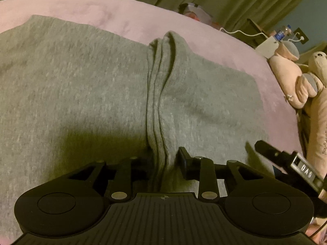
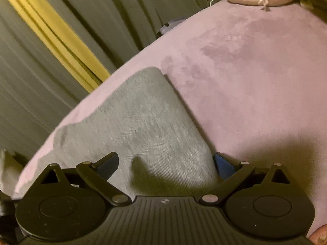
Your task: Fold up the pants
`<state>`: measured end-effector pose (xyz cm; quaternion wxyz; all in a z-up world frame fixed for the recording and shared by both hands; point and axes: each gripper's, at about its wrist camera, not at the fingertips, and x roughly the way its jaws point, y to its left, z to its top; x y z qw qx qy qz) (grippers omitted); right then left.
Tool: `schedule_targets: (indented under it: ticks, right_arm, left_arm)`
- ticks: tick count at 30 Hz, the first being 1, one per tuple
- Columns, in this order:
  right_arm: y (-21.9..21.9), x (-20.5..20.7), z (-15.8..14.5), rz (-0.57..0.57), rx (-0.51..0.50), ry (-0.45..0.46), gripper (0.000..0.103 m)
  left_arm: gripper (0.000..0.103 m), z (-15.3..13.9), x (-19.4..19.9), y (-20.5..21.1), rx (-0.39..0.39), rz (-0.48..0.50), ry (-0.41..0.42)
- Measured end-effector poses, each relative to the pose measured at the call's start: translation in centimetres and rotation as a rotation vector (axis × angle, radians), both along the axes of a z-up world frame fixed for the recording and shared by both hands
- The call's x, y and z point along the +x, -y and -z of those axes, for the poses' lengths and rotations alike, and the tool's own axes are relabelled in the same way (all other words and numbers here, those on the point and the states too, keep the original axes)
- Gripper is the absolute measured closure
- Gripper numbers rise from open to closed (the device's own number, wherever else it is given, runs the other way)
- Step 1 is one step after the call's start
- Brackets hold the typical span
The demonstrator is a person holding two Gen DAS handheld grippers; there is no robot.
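Grey pants (image 1: 81, 81) lie folded flat on a pink bedspread (image 1: 102, 14). Their ribbed bands (image 1: 161, 81) are stacked into a ridge running up the middle of the left wrist view. My left gripper (image 1: 164, 156) stands over the near end of that ridge, its narrow gap filled by the bands. The right finger (image 1: 185, 161) touches the ridge, while the left one is mostly hidden by cloth. In the right wrist view a corner of the pants (image 2: 143, 118) reaches between the wide-apart fingers of my right gripper (image 2: 166, 157), which is open. That gripper's tip (image 1: 265, 153) also shows at the lower right of the left wrist view.
Plush toys (image 1: 296, 77) lie along the bed's right edge, with a bottle (image 1: 283, 31) and a white cable (image 1: 241, 33) behind them. Grey-green curtains (image 2: 40, 81) with a yellow strip (image 2: 61, 40) hang past the bed's far edge. Bare pink bedspread (image 2: 245, 81) spreads right of the pants.
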<state>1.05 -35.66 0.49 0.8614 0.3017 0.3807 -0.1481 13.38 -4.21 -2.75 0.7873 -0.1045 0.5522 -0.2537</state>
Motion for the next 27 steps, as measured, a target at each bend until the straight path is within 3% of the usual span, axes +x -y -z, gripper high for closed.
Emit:
schedule_targets:
  ticks: [5, 8, 9, 10, 22, 27]
  right_arm:
    - [-0.9, 0.6, 0.1, -0.04, -0.064, -0.042, 0.004]
    - [-1.1, 0.8, 0.2, -0.048, -0.079, -0.051, 0.004]
    - [-1.1, 0.8, 0.1, -0.05, -0.082, -0.054, 0.004]
    - [-1.1, 0.7, 0.0, -0.05, -0.082, -0.055, 0.004]
    - [-0.1, 0.4, -0.6, -0.006, -0.047, -0.047, 0.004]
    - [0.2, 0.3, -0.9, 0.003, -0.053, -0.044, 0.004]
  left_arm:
    - [0.058, 0.2, 1.1, 1.3, -0.016, -0.017, -0.028]
    - [0.064, 0.4, 1.5, 1.7, -0.009, -0.042, -0.04]
    - [0.077, 0.2, 1.5, 1.9, 0.005, -0.037, -0.029]
    - [0.079, 0.0, 1.6, 2.4, 0.007, -0.028, -0.02]
    - [0.083, -2.6, 1.4, 0.8, -0.062, -0.029, 0.013]
    - [0.083, -3.1, 1.7, -0.9, -0.03, -0.041, 0.06]
